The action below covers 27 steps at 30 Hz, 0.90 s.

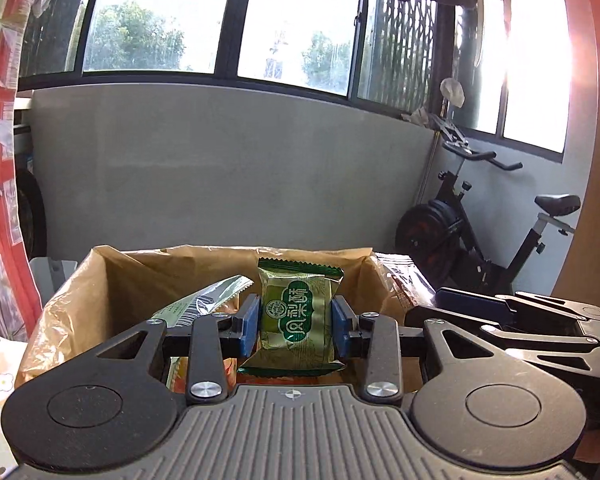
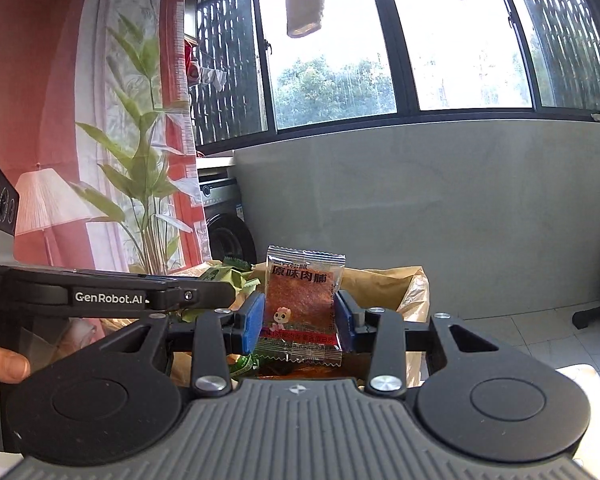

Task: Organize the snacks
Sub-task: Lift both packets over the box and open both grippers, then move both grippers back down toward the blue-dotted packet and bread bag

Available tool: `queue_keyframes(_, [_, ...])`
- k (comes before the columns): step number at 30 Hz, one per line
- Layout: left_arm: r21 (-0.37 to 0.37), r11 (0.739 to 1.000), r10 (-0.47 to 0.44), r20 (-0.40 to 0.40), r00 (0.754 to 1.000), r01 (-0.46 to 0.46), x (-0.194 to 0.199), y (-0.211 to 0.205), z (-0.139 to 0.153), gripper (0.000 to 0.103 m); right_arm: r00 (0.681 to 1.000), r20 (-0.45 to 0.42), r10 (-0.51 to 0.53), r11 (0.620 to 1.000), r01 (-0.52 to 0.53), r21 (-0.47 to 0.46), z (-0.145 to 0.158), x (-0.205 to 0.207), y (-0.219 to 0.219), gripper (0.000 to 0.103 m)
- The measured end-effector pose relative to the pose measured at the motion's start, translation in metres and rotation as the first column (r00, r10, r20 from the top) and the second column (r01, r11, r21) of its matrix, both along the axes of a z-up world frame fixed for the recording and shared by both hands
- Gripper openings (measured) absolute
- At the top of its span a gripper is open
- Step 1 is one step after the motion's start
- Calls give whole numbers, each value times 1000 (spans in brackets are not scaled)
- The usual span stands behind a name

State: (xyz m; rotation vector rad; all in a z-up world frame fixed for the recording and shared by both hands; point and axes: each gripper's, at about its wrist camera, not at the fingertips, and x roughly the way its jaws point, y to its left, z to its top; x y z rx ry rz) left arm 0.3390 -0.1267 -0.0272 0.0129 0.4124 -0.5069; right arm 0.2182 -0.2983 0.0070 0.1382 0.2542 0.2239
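Observation:
My left gripper point(image 1: 296, 322) is shut on a green and gold pastry packet point(image 1: 294, 312), held upright over a brown paper bag point(image 1: 112, 280) with more snack packets inside. My right gripper point(image 2: 302, 320) is shut on a clear packet of red-brown dried meat point(image 2: 302, 300), also upright above the same brown paper bag point(image 2: 384, 280). The two grippers hang side by side: the right gripper's body point(image 1: 532, 320) shows at the right of the left wrist view, and the left gripper's body point(image 2: 112, 296) crosses the left of the right wrist view.
A silver and green packet point(image 1: 204, 304) leans inside the bag. Beyond the bag stands a grey low wall under windows, with an exercise bike point(image 1: 492, 232) at the right. A plant point(image 2: 144, 168), a red curtain and a washing machine point(image 2: 224, 220) stand at the left. A person's finger point(image 2: 4, 364) shows.

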Motion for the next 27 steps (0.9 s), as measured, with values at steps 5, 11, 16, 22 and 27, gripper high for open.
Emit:
queue_keyframes(5, [21, 1000, 11, -27, 1000, -11, 4, 4, -7, 49, 997, -66, -30, 999, 31, 12, -5, 12, 2, 47])
queue_keyframes(11, [-70, 998, 4, -30, 1000, -6, -21, 50, -5, 49, 995, -82, -65, 996, 69, 51, -2, -1, 5, 50])
queue_keyframes(16, [-80, 996, 40, -16, 999, -41, -56, 100, 7, 49, 997, -65, -49, 991, 56, 119, 5, -21, 21, 51])
queue_keyframes(22, [-40, 993, 106, -50, 993, -108, -91, 166, -2, 49, 999, -43, -29, 988, 35, 151, 0, -46, 54, 51])
queue_keyframes(27, [-26, 983, 179, -132, 975, -184, -103, 216, -27, 49, 997, -78, 5, 987, 8, 158, -17, -62, 81, 51])
